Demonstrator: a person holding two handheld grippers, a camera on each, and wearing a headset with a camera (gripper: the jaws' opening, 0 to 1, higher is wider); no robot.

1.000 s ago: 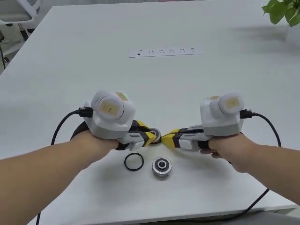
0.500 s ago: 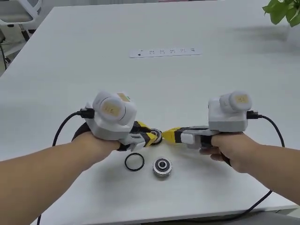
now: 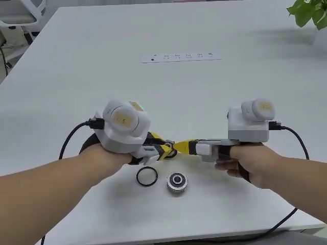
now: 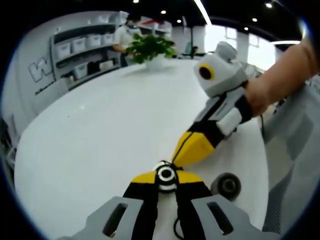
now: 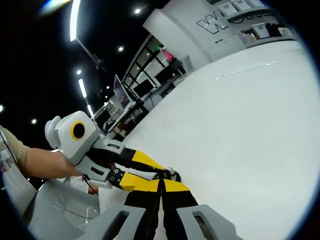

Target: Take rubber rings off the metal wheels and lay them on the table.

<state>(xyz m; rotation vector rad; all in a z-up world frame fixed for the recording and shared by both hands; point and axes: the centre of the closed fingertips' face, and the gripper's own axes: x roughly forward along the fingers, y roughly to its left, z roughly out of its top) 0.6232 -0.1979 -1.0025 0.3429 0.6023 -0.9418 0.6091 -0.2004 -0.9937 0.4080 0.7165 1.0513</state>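
One rubber ring [image 3: 146, 176] already lies on the tabletop [image 3: 153, 92] beside a bare wheel [image 3: 177, 182]. Your left gripper [image 3: 166, 149] has its fingers clamped on a second wheel [image 4: 165, 175]. Your right gripper [image 3: 180, 147], fingers together, seems to pinch the second ring [image 4: 177, 151], which is not yet off.

A thin black rubber ring [image 3: 146, 176] lies flat and loose on the white worktop close to its near edge, round and unstretched. Just to its right, not touching it, a small metal wheel [image 3: 177, 182] lies flat with its silver rim and dark hub facing up. A second metal wheel [image 4: 165, 172], silvery with a dark centre, sits above the worktop, pinched between the jaws of the left gripper [image 4: 165, 179].
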